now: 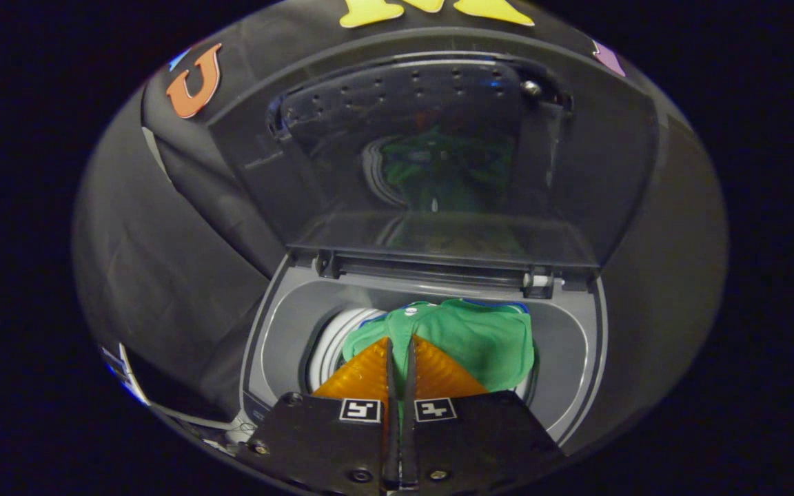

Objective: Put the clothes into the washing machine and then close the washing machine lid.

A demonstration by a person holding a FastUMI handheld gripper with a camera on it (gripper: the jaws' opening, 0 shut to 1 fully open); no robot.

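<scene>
A green garment (pixel 483 337) hangs into the round drum opening of the top-loading washing machine (pixel 571 348). It bunches over the white drum rim (pixel 331 341) and covers most of the hole. My gripper (pixel 400 342) hovers just above the opening, with its two fingers almost together and a thin fold of the green cloth pinched between them. The machine's dark lid (pixel 438 145) stands raised behind the opening, and its glossy inner face reflects the green cloth.
The grey top deck (pixel 280 324) of the machine rings the drum opening. The lid hinges (pixel 538 282) sit at the back edge of it. Black cloth wall (pixel 163 262) hangs close to the left of and behind the machine.
</scene>
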